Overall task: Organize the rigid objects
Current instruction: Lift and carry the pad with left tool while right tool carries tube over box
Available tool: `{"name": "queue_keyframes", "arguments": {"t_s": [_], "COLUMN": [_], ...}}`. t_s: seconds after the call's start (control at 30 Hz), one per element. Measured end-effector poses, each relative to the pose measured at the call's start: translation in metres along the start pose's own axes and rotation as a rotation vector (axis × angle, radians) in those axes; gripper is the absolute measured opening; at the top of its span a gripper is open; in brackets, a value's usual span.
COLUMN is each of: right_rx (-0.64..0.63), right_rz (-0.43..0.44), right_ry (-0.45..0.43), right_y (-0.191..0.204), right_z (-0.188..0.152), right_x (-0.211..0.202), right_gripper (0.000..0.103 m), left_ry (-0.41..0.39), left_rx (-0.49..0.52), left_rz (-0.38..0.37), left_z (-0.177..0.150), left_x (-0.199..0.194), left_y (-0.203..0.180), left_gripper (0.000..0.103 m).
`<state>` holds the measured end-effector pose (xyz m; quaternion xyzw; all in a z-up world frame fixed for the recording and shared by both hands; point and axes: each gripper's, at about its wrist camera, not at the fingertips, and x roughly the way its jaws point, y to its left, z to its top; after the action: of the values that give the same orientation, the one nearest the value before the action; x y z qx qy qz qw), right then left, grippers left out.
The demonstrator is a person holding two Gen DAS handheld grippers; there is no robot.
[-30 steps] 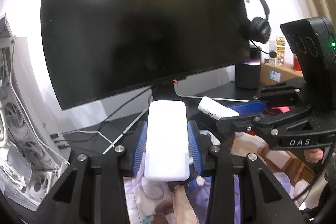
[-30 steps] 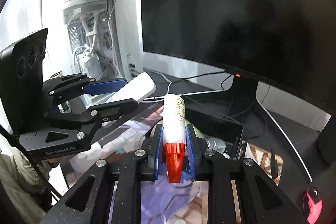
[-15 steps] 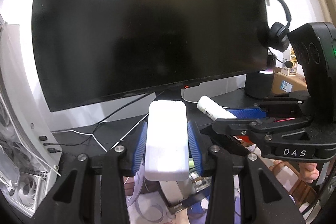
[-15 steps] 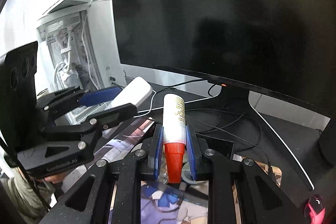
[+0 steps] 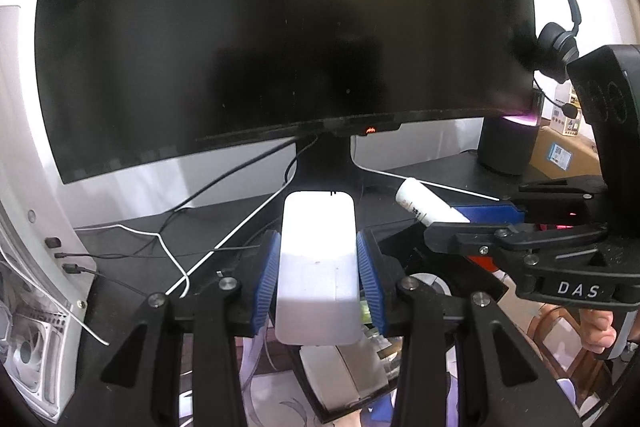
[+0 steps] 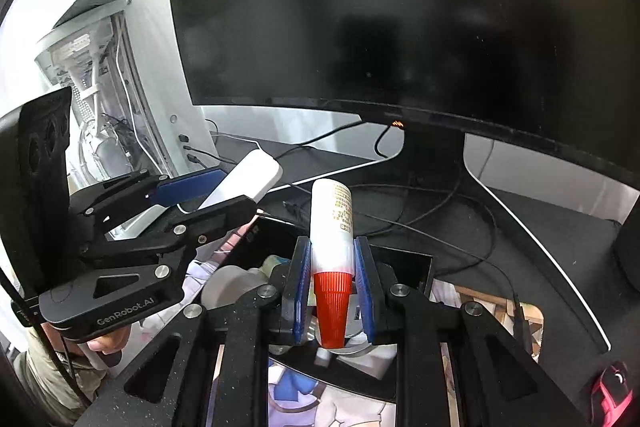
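Blue pads of the left gripper [image 5: 318,281] clamp a flat white rounded plastic box [image 5: 317,269], held above a black open tray [image 6: 404,263] of small items on the dark desk [image 5: 132,267]. Just beside it, the right gripper [image 6: 332,291] is closed on a white tube with a ribbed red cap [image 6: 332,247], cap toward the camera, over the same tray. Behind both stands a large dark curved monitor [image 5: 280,27], with a white computer case [image 6: 116,75] to its left

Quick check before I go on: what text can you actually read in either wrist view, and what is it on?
"DAS": on the right gripper, seen from the left wrist.
"GenRobot.AI": on the left gripper, seen from the right wrist.
Print on the white tube with red cap: too small to read.
Labels on cardboard box: blurred.
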<state>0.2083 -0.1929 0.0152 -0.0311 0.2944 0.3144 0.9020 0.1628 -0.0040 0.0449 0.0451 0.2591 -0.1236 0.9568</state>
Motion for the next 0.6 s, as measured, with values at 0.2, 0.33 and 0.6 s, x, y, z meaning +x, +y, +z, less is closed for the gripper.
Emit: {"name": "queue_keyframes", "arguments": {"t_s": [0.2, 0.33, 0.6], "right_rx": [0.009, 0.019, 0.025], "right_rz": [-0.009, -0.013, -0.014], "right_ry": [0.038, 0.081, 0.154], "right_y": [-0.006, -0.011, -0.014], "right_z": [-0.004, -0.009, -0.016], "right_x": [0.013, 0.026, 0.041], "right_gripper": [0.02, 0.02, 0.02], "left_ry": [0.034, 0.059, 0.099], "left_rx": [0.001, 0.003, 0.014], "left_rz": [-0.007, -0.015, -0.021], "left_z": [-0.007, -0.012, -0.018], "left_x": [0.015, 0.022, 0.034], "left_y": [-0.005, -0.006, -0.011], "left_gripper": [0.039, 0.039, 0.039]}}
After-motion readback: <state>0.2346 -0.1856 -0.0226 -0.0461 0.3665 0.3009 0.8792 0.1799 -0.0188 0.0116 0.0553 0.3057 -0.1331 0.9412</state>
